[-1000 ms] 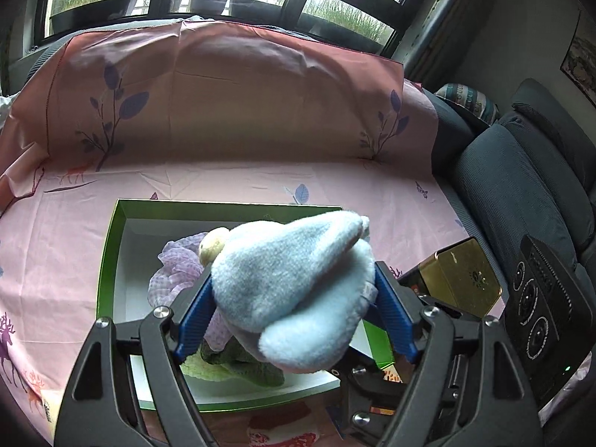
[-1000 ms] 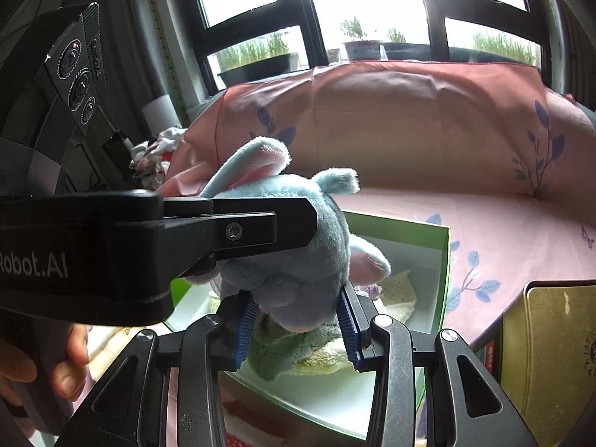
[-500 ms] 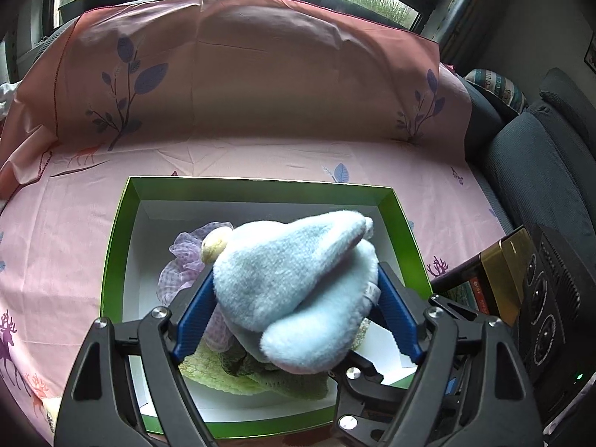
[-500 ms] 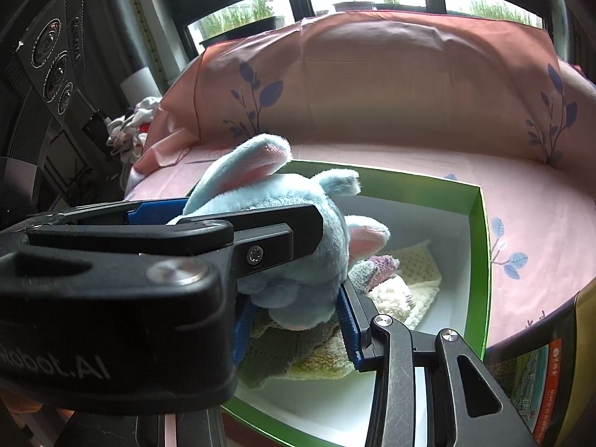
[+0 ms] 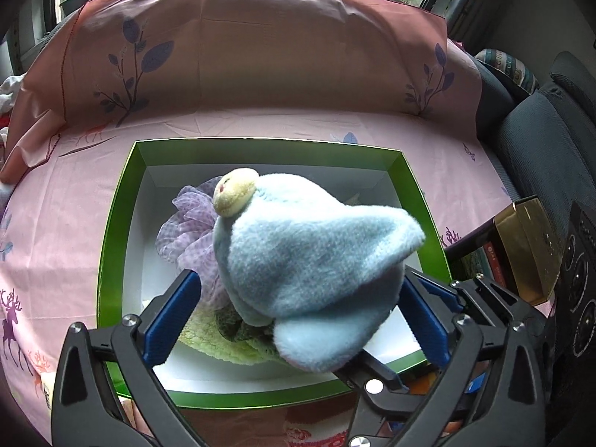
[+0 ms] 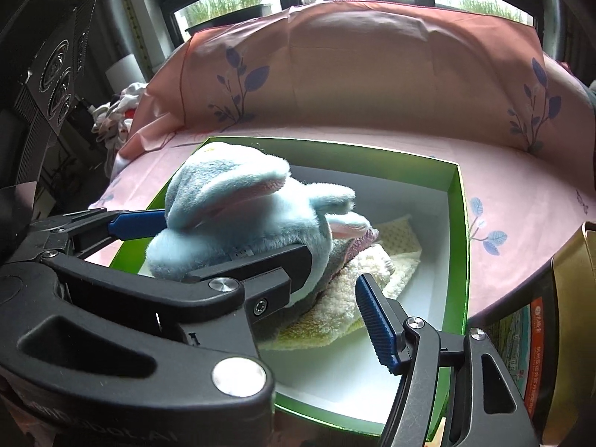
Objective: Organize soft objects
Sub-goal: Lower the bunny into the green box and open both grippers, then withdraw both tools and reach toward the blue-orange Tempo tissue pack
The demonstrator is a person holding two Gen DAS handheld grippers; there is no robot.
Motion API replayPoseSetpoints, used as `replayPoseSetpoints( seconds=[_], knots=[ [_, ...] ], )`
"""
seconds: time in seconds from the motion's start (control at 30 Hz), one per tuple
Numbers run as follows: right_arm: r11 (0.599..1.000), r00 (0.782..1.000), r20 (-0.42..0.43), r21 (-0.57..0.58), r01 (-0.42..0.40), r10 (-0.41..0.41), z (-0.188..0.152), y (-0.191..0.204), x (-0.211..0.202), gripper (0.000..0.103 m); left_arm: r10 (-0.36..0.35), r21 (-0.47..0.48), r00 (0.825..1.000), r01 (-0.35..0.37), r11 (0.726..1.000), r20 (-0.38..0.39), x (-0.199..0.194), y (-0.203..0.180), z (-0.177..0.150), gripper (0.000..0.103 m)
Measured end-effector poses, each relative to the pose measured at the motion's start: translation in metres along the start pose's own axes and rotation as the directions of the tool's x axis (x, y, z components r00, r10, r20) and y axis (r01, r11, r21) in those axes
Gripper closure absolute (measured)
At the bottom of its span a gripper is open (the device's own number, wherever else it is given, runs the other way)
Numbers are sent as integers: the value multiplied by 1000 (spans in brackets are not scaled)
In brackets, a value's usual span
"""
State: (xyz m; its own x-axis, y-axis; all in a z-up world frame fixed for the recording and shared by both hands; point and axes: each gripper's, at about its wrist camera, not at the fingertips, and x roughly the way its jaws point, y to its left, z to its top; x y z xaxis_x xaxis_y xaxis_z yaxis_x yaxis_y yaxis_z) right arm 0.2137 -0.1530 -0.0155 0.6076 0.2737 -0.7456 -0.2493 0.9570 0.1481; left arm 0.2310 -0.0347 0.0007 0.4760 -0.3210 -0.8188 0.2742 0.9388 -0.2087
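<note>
Hovering over the green-walled, white-floored cardboard box (image 5: 111, 246), the pale blue plush elephant (image 5: 309, 253) sits between both spread hand-held grippers, left (image 5: 298, 309) and right (image 6: 335, 283), neither visibly clamping, directly above the knitted cloths (image 6: 354, 298) inside.

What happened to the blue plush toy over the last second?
The plush went down into the green box and now lies on the towels. Both grippers were shut on it. Now the left gripper and right gripper have opened, letting it go. The box, the towels and the purple cloth stayed where they were.
</note>
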Motion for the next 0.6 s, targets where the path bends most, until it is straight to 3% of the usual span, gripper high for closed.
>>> replayPoseSetpoints(
  seconds=[0.13, 0.37, 0.6],
  knots=[
    [1000, 999, 42, -13, 13, -12, -10, 7, -22, 28, 39, 17, 998, -40, 999, 52, -26, -3, -12, 1],
    [998, 993, 111, -25, 50, -47, -34, 19, -63, 28, 94, 0, 987, -95, 996, 134, -71, 0, -42, 1],
    [999, 988, 148, 10, 35, -36, -68, 11, -103, 22, 114, -40, 981, -109, 993, 159, -99, -1, -80, 1]
  ],
)
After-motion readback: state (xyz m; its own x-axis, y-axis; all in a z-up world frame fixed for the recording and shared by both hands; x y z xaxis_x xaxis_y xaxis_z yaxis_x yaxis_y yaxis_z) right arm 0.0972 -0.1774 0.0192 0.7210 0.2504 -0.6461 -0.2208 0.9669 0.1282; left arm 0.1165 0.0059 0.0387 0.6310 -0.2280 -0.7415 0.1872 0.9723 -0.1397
